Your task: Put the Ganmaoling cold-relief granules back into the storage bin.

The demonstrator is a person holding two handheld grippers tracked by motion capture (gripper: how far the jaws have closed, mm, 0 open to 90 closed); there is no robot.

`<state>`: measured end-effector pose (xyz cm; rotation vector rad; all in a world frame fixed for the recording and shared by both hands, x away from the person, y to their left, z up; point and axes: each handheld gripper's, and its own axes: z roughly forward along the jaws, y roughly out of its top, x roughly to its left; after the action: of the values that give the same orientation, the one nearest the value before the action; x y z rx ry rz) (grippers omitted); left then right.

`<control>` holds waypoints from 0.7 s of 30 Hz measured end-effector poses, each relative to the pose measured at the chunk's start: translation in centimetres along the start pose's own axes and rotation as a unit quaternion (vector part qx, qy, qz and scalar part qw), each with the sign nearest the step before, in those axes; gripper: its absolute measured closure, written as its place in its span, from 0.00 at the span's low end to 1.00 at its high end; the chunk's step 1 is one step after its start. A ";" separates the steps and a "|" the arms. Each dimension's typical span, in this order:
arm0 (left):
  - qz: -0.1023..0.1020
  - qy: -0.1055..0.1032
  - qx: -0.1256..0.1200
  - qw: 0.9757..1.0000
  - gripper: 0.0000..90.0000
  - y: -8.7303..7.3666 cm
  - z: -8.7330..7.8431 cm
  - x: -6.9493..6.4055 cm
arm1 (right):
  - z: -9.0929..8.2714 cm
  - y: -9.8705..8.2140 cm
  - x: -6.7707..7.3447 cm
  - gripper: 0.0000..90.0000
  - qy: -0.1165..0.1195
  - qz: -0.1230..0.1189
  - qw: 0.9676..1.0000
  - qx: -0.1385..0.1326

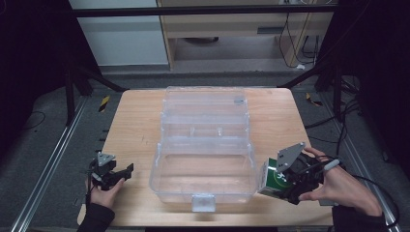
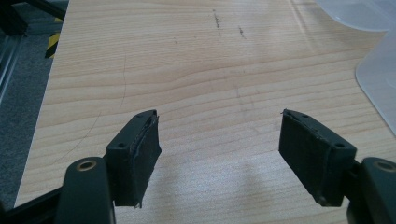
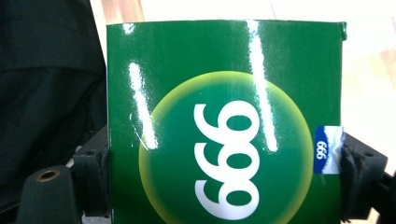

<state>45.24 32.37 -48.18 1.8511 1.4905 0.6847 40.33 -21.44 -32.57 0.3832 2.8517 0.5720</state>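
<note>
A clear plastic box [image 1: 203,169] with its lid [image 1: 205,108] folded back stands in the middle of the wooden table [image 1: 140,125]. Just right of the box's front corner, my right gripper [image 1: 283,181] is shut on a green carton [image 1: 274,180], held a little above the table. In the right gripper view the carton [image 3: 224,121] shows a yellow-green circle with white digits, and a black pad [image 3: 93,179] presses on each of its sides. My left gripper [image 1: 118,173] rests low at the table's front left, open; its pads [image 2: 140,154] stand wide apart over bare wood.
The box's clear edge [image 2: 378,88] lies right of the left gripper. Black frame legs [image 1: 92,77] and cables [image 1: 338,116] stand off the table's far corners. Bare wood lies between the left gripper and the box.
</note>
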 end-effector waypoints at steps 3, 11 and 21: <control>0.000 0.000 0.000 1.000 0.32 0.0 0.0 0.0 | -0.3 1.4 -0.1 0.18 -0.004 -0.015 1.000 -0.003; 0.000 -0.001 -0.001 1.000 0.32 0.0 0.0 0.0 | -0.1 3.7 -0.8 0.18 -0.012 -0.033 0.999 -0.014; -0.001 -0.002 -0.003 1.000 0.32 0.0 0.0 0.0 | 0.2 6.0 -1.4 0.18 -0.012 -0.043 0.999 -0.027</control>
<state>45.25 32.41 -48.16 1.8463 1.4860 0.6831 42.95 -16.45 -30.16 0.2546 2.8078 0.6213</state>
